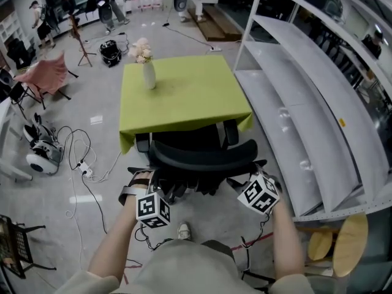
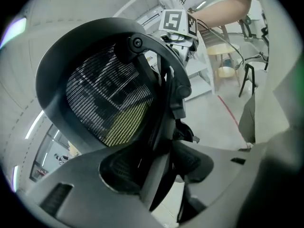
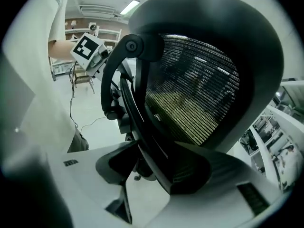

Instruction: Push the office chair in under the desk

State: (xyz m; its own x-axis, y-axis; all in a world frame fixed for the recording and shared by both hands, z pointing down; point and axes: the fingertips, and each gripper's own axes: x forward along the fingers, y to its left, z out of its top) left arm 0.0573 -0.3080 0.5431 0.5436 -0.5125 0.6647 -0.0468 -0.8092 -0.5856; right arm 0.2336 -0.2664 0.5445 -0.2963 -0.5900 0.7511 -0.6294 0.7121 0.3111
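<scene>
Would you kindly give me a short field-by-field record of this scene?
office chair: black, seat partly under the desk
desk top: green cloth, vase of flowers on it
left gripper: jaws apart, straddling the chair's back frame
right gripper: jaws apart, straddling the same frame
right of desk: white shelving
progress: backrest short of the desk edge

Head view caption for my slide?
Left gripper and right gripper behind black office chair, partly tucked under green-clothed desk.
</scene>
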